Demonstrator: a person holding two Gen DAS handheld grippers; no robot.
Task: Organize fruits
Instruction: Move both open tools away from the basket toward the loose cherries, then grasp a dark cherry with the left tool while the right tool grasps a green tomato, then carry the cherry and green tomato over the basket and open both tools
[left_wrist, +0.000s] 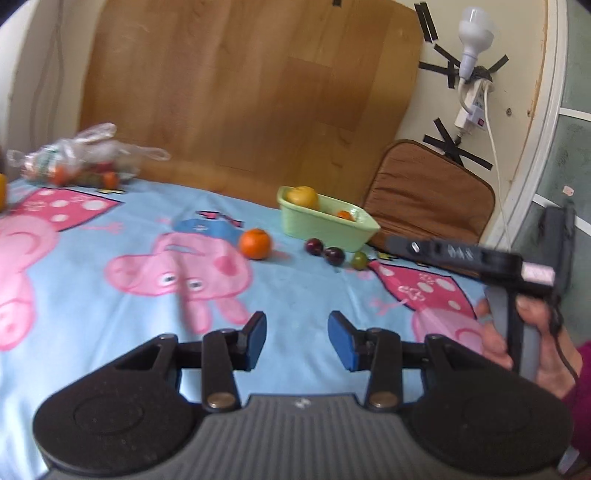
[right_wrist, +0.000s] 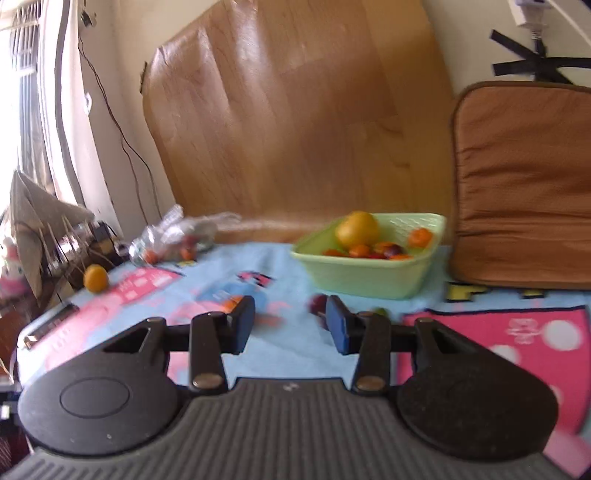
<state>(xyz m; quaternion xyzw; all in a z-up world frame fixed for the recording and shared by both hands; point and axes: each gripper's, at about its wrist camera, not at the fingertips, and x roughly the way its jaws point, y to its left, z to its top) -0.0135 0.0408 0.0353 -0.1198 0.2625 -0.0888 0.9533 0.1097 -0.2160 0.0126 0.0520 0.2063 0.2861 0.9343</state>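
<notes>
Four loose fruits: one orange (left_wrist: 254, 243), two plums (left_wrist: 314, 246), one green fruit (left_wrist: 358, 260), all lying on the cloth (left_wrist: 110, 332) just beside the tub, so they are easy to pick up next.
Bag (left_wrist: 77, 158): far left at the back, with more fruit inside, well apart from the tub.
Left gripper (left_wrist: 297, 338): hangs over the cloth, jaws a little apart, nothing in them.
Tub (left_wrist: 325, 225): green, at the back by the cushion (left_wrist: 428, 192); it holds a big yellow fruit (left_wrist: 303, 196) and small ones, so I think it is the fruit's home.
Right gripper (right_wrist: 290, 322): jaws a little apart and empty, aimed at the plums, likely to grab one.
</notes>
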